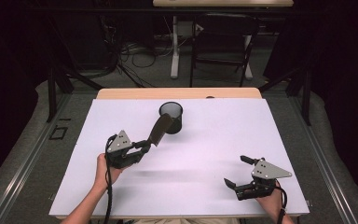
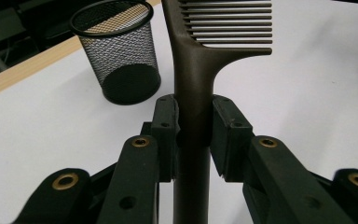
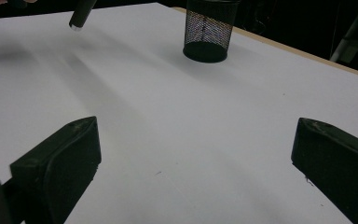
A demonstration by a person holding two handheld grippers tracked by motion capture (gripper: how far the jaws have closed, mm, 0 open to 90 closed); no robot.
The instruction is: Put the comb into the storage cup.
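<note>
- A brown comb (image 2: 193, 88) is being gripped by its handle in the left gripper (image 1: 142, 145), raised just beside the mesh cup (image 1: 171, 116) near the desk's (image 1: 214, 140) far edge.
- The right gripper (image 1: 237, 171) is being held wide-jawed and empty by the near right corner.

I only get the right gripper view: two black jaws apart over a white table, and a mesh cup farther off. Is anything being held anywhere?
Observer: Yes. The left gripper is shut on the handle of a brown comb.
Operator: A comb? Which way do its teeth point?
Observer: In the left gripper view the teeth run out to the right of the handle, with the toothed end away from the jaws.
Operator: Is it in the cup yet?
Observer: No. In the high view the comb's head sits just beside the mesh cup, at its left edge, not inside.
Operator: And my gripper?
Observer: The right gripper stands open near the table's front right corner, holding nothing.
</note>
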